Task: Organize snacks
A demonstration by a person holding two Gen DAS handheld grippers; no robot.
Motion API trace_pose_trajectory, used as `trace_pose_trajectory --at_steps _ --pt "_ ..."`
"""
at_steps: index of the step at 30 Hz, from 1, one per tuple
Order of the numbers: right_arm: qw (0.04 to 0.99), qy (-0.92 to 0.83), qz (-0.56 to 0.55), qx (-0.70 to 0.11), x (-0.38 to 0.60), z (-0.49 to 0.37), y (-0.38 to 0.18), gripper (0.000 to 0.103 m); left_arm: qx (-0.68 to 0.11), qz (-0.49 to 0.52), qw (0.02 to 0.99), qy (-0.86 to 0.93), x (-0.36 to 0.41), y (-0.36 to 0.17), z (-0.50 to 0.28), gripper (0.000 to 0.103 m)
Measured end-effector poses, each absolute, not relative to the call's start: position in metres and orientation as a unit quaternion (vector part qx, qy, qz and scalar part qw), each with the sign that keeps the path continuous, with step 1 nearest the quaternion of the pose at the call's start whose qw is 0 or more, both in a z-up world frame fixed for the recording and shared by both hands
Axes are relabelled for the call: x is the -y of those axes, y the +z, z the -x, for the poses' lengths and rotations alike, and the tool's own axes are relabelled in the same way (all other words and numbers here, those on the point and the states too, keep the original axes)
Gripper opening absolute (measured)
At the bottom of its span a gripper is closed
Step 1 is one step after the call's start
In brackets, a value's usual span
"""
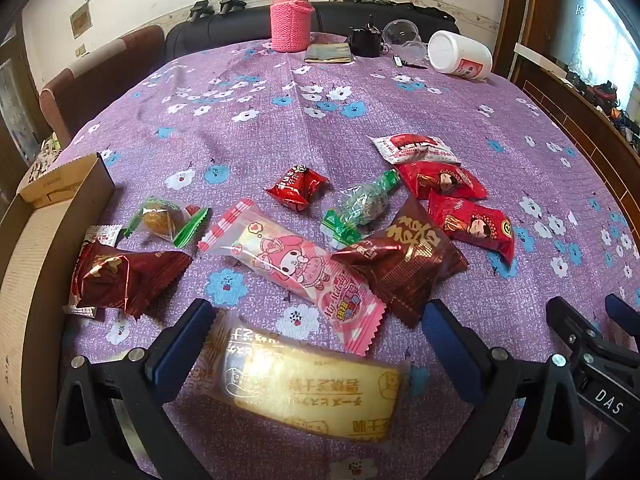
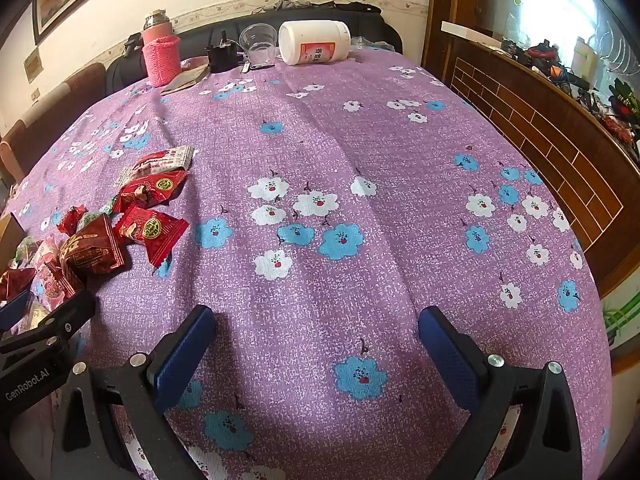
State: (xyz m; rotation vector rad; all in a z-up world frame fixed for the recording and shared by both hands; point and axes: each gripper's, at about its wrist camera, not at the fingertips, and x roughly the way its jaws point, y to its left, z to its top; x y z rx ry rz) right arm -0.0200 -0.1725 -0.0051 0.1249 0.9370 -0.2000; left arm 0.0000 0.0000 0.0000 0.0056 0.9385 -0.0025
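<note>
While both tools gape empty, left tool [image 1: 316,360] straddles cake packet [image 1: 308,392]; cardboard box [image 1: 36,264] at nine o'clock; right tool [image 2: 318,354] over bare desk [image 2: 360,152].

The right gripper [image 2: 316,344] hovers with fingers [image 2: 184,354] spread over bare tablecloth [image 2: 360,140], snacks [image 2: 152,228] lying leftward.

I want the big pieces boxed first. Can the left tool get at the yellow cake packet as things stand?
Probably yes. The yellow cake packet lies flat on the cloth between the open fingers of the left tool, nothing on top of it; only the pink packet's tip lies close by its far edge.
</note>
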Motion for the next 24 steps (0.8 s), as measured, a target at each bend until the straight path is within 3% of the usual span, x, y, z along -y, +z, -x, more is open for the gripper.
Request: trace_pose_trajectory --at_steps 24 --pt "0.886 -0.096 -0.060 -0.450 0.1723 0.0202 -0.0049 0.102 -0.451 0.001 0.893 0.002 -0.0011 -0.0017 0.0022 0.103"
